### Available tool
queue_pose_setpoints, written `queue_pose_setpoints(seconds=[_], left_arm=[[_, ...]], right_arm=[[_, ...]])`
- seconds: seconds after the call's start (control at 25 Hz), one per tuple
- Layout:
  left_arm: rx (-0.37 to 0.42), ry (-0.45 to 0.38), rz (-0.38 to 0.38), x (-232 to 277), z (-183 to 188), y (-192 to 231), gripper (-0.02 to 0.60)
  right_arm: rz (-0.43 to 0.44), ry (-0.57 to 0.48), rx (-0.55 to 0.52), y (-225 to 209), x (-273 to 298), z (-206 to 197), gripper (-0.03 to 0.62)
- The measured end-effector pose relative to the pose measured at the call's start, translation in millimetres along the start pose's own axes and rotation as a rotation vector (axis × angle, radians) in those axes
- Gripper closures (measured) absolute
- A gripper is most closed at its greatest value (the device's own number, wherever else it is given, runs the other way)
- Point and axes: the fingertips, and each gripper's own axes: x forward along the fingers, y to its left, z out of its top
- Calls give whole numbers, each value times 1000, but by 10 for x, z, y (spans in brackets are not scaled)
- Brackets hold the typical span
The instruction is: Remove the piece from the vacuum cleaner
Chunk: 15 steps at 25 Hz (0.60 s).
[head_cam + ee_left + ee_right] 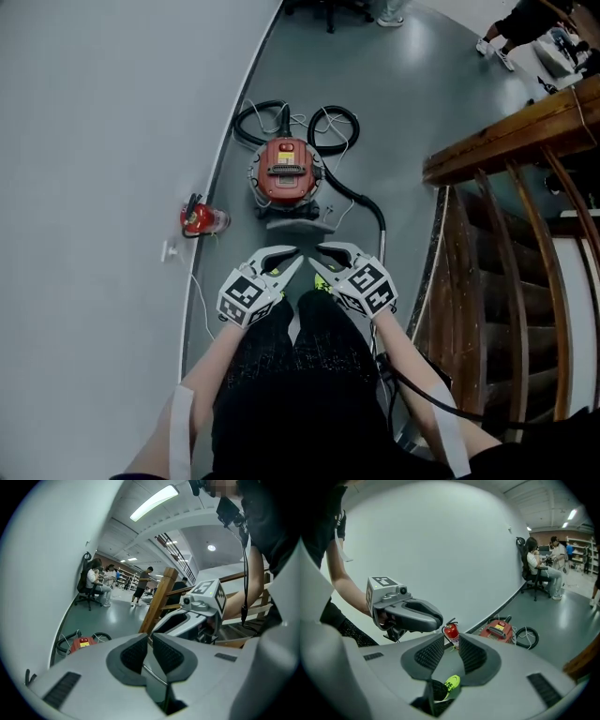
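Observation:
The red vacuum cleaner stands on the grey floor by the curved white wall, with a grey part at its near side. Its black hose loops behind it and trails toward me. The vacuum also shows small in the left gripper view and the right gripper view. Both grippers hang side by side in front of my legs, well short of the vacuum. My left gripper shows a narrow slit between its pads, with nothing in it. My right gripper stands open wider and empty.
A red fire extinguisher sits against the wall, left of the vacuum. A wooden stair railing runs along the right. A person sits on a chair far down the hall, and another person stands there. White cable lies along the wall's foot.

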Motion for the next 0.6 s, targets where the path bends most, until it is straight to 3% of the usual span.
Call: queue_pose_setpoints(seconds=[0.32,0.6], left_arm=[[9,68,10,346,-416,215,499],[4,103,-7,603,-835,478,488]], right_arm=[[29,46,6,-371,311,-360,484],[21,79,14,-690,655,-676,468]])
